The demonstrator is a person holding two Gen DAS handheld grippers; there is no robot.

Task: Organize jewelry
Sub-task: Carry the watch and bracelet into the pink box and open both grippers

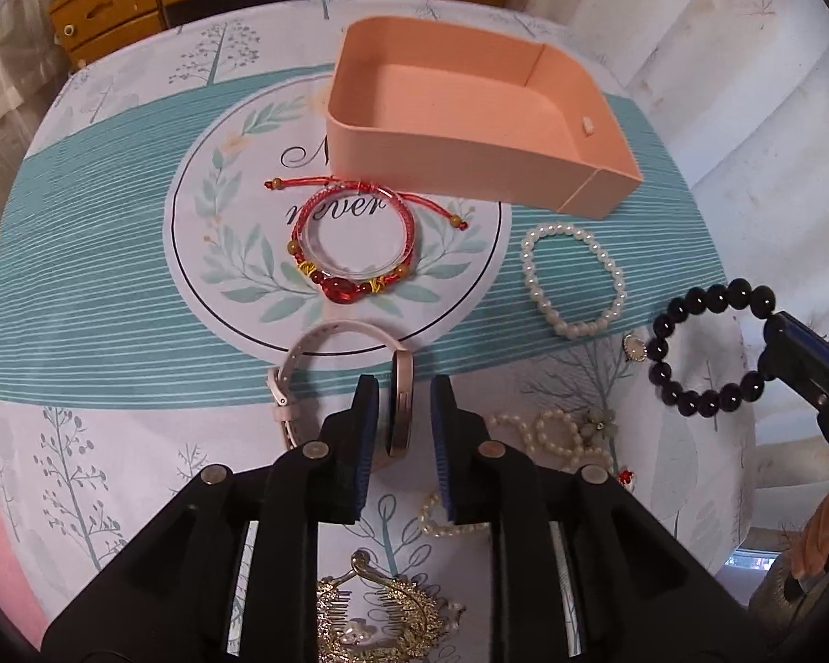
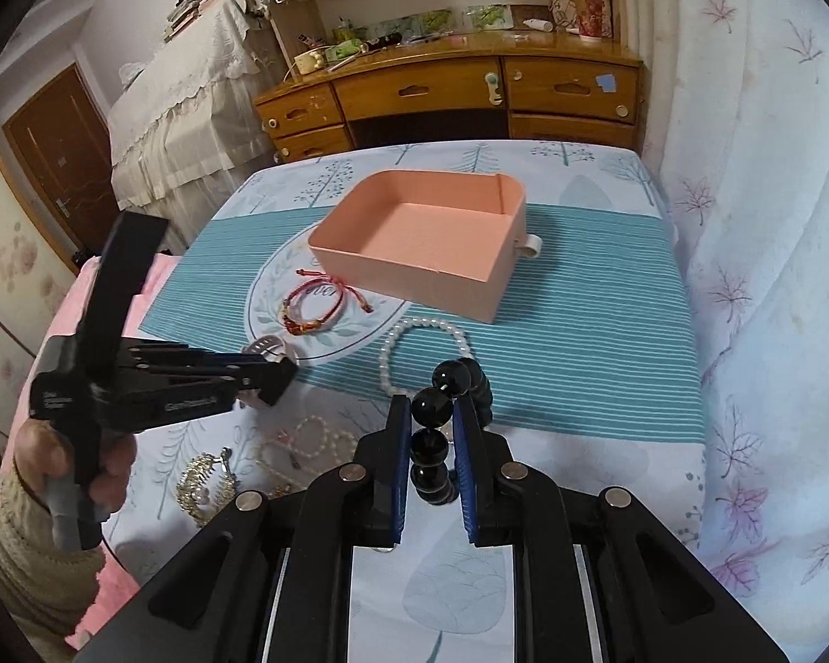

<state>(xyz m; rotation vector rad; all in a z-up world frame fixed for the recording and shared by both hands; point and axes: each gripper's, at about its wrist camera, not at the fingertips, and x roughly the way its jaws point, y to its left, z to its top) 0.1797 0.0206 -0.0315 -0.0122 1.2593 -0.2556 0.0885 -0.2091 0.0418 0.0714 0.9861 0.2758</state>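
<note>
An empty pink tray [image 1: 602, 166] [image 2: 392, 271] stands at the far side of the table. My left gripper [image 1: 404, 387] is open, its pads on either side of a pink watch [image 1: 400, 414] lying on the cloth. My right gripper [image 2: 431, 406] is shut on a black bead bracelet [image 2: 434, 406], held above the table; it also shows in the left wrist view [image 1: 691, 304]. A red cord bracelet [image 1: 348, 243] [image 2: 315, 304] and a white pearl bracelet [image 1: 572, 276] [image 2: 414, 326] lie in front of the tray.
A gold hair comb [image 1: 381, 619] [image 2: 204, 475], small pearl strands [image 1: 558, 436] [image 2: 309, 442] and a small pendant [image 1: 634, 351] lie near the front edge. A wooden desk [image 2: 447, 94] stands behind the table. A curtain [image 2: 757, 221] hangs on the right.
</note>
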